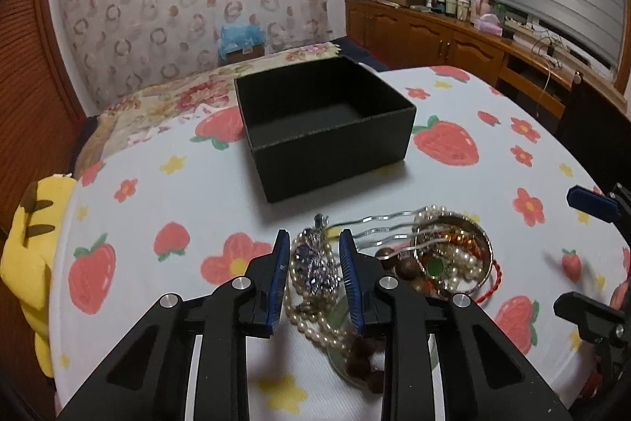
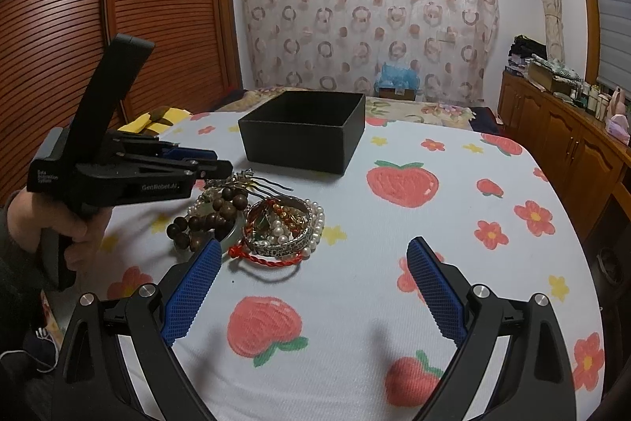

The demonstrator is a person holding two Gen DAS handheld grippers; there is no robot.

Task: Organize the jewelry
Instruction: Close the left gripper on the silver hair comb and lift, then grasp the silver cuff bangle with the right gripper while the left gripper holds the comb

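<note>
The left gripper (image 1: 313, 263) has narrowed its fingers around a jewelled silver brooch (image 1: 313, 269); whether the pads already press it, I cannot tell. A pearl necklace (image 1: 311, 322) lies tangled below it, at 6 o'clock, so a lift may drag the whole pile. The empty black box (image 1: 327, 125) waits at 12 o'clock. The right gripper (image 2: 315, 287) stands spread wide and empty, the silver bangle (image 2: 286, 239) at its 11 o'clock.
</note>
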